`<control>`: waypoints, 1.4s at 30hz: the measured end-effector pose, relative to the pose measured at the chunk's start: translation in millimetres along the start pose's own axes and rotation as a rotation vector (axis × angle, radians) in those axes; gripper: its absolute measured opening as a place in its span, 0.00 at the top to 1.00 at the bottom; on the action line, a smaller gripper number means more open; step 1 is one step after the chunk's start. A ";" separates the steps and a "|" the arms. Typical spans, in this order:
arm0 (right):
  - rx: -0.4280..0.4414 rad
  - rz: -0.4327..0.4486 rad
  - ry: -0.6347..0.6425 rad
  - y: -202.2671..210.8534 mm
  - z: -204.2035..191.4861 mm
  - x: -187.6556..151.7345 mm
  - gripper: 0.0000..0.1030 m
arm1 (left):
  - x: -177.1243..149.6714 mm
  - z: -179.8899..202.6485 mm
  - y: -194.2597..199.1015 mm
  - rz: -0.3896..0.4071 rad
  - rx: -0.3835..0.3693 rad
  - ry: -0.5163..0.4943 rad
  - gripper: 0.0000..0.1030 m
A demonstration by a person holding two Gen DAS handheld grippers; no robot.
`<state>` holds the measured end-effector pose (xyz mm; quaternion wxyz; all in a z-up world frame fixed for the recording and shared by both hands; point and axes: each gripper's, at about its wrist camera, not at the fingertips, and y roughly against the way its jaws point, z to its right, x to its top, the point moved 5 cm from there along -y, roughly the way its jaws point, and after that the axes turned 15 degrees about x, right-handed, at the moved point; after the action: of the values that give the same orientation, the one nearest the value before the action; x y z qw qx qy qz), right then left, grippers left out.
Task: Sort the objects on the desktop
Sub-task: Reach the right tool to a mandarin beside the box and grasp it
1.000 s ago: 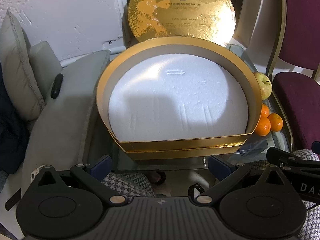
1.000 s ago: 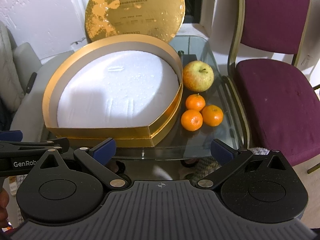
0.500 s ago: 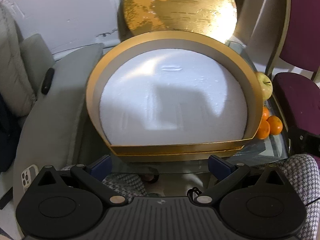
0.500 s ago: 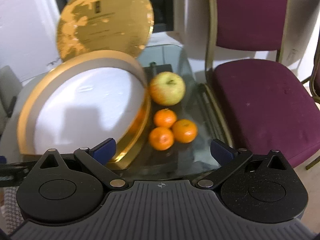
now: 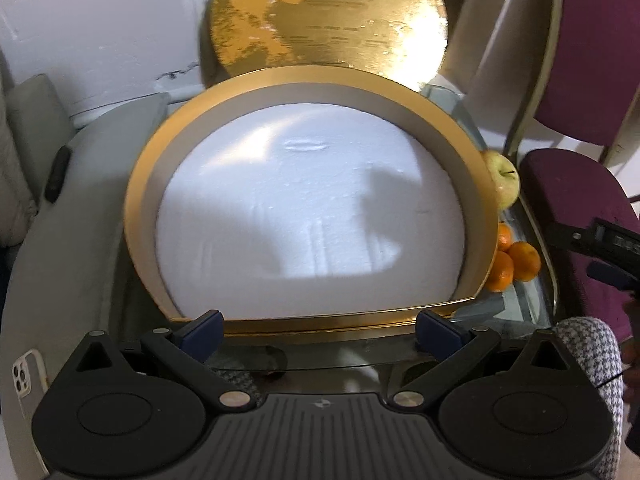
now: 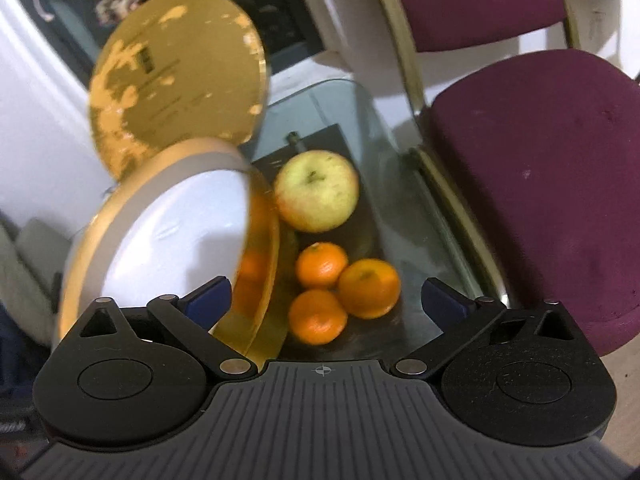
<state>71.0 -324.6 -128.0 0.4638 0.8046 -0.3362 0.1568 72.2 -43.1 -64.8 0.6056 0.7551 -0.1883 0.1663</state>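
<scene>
My right claw (image 6: pixel 325 300) is black with dark blue pads (image 6: pixel 208 295); my left claw (image 5: pixel 318 330) matches. The round box (image 5: pixel 140 216) has a gold wall and a white foam base (image 5: pixel 304 216). Its lid (image 5: pixel 332 28) is gold, mottled with darker patches. The apple (image 6: pixel 316 190) is yellow-green with a pink blush. Three mandarins (image 6: pixel 320 264) are orange. The chair seat (image 6: pixel 536 184) is maroon with a pale gold frame. A sleeve (image 5: pixel 592 356) shows black-and-white houndstooth.

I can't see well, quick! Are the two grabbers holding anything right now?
Left gripper: jaws open, holding nothing, in front of the gold box.
Right gripper: jaws open, holding nothing, aimed at the oranges.
</scene>
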 end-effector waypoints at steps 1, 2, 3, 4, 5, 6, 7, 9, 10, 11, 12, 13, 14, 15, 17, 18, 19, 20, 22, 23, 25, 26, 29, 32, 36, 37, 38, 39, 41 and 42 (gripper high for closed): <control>-0.032 -0.006 0.010 -3.2 3.0 1.1 0.00 | 0.7 1.4 -0.6 0.000 0.015 -0.011 0.01; -0.066 -0.012 0.020 -6.4 6.2 2.3 0.00 | 1.3 2.2 -1.7 -0.005 0.030 -0.017 0.01; -0.077 -0.025 0.023 -10.0 8.8 2.8 0.00 | 2.0 3.0 -2.9 -0.010 0.045 -0.022 0.02; -0.086 -0.040 0.025 -13.6 11.3 3.2 0.02 | 2.7 2.9 -4.1 -0.010 0.052 -0.019 0.05; -0.088 -0.044 0.028 -16.6 13.1 3.5 0.04 | 3.0 2.9 -4.7 -0.015 0.054 -0.020 0.07; -0.096 -0.051 0.039 -19.0 14.0 3.6 0.07 | 3.5 3.5 -5.5 -0.021 0.054 -0.024 0.09; -0.104 -0.059 0.050 -21.3 14.7 3.6 0.09 | 4.1 4.1 -6.4 -0.026 0.053 -0.029 0.09; -0.124 -0.073 0.075 -26.1 15.6 3.5 0.12 | 4.8 4.6 -7.2 -0.027 0.056 -0.033 0.09; -0.128 -0.083 0.089 -28.8 15.6 2.9 0.12 | 5.1 4.8 -7.9 -0.028 0.059 -0.035 0.09; -0.132 -0.093 0.103 -31.6 15.6 2.3 0.13 | 5.5 4.9 -8.6 -0.028 0.062 -0.036 0.09; -0.125 -0.100 0.111 -33.6 16.1 2.5 0.17 | 5.8 5.3 -9.4 -0.028 0.067 -0.036 0.09; -0.121 -0.105 0.112 -35.5 16.6 2.5 0.20 | 6.2 5.7 -10.1 -0.028 0.072 -0.035 0.09; -0.118 -0.110 0.112 -37.4 17.2 2.6 0.23 | 6.5 5.4 -11.1 -0.029 0.078 -0.035 0.09; -0.119 -0.113 0.113 -39.3 17.6 2.9 0.25 | 7.0 5.1 -12.2 -0.031 0.084 -0.034 0.09; -0.130 -0.126 0.113 -43.0 18.8 3.0 0.31 | 7.1 4.2 -13.5 -0.035 0.096 -0.031 0.08; -0.128 -0.130 0.110 -44.6 19.2 3.0 0.32 | 7.3 3.6 -14.1 -0.037 0.102 -0.031 0.08; -0.126 -0.134 0.106 -46.3 19.6 3.0 0.33 | 7.4 3.0 -14.6 -0.038 0.109 -0.030 0.08; -0.126 -0.137 0.102 -48.1 20.3 3.1 0.33 | 7.3 2.5 -15.0 -0.041 0.115 -0.030 0.08; -0.117 -0.146 0.091 -51.0 22.0 3.2 0.33 | 7.2 1.5 -15.9 -0.045 0.122 -0.027 0.08; -0.111 -0.152 0.085 -52.4 22.8 3.2 0.33 | 7.1 1.4 -16.2 -0.046 0.122 -0.025 0.08; -0.109 -0.160 0.078 -54.8 24.1 3.0 0.33 | 6.8 1.3 -16.6 -0.047 0.123 -0.025 0.07; -0.106 -0.167 0.077 -56.5 24.7 2.5 0.33 | 6.6 1.4 -16.6 -0.048 0.123 -0.025 0.07; -0.097 -0.178 0.065 -61.0 27.0 0.6 0.34 | 6.5 1.8 -16.6 -0.046 0.123 -0.026 0.07; -0.078 -0.176 0.047 -62.4 29.0 0.5 0.39 | 6.5 2.3 -17.0 -0.048 0.123 -0.025 0.07; -0.050 -0.177 0.020 -63.1 30.4 -1.2 0.51 | 6.1 2.5 -16.8 -0.047 0.123 -0.026 0.07; -0.045 -0.177 0.016 -62.8 30.8 -0.9 0.52 | 5.9 2.6 -16.7 -0.047 0.123 -0.026 0.07; -0.041 -0.177 0.012 -62.5 31.3 -0.7 0.53 | 5.7 2.7 -16.6 -0.046 0.122 -0.026 0.07; -0.038 -0.176 0.011 -62.2 31.6 -0.6 0.53 | 5.6 2.7 -16.4 -0.045 0.122 -0.027 0.07; -0.032 -0.175 0.006 -61.4 31.9 -0.9 0.53 | 4.9 1.9 -15.6 -0.043 0.123 -0.026 0.07; -0.030 -0.174 0.002 -61.1 32.5 -0.9 0.54 | 4.6 1.4 -15.1 -0.042 0.122 -0.025 0.07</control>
<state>110.3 -330.9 -184.5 0.4880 0.8235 -0.2669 0.1116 83.6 -41.8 -75.8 0.5594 0.7964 -0.1695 0.1552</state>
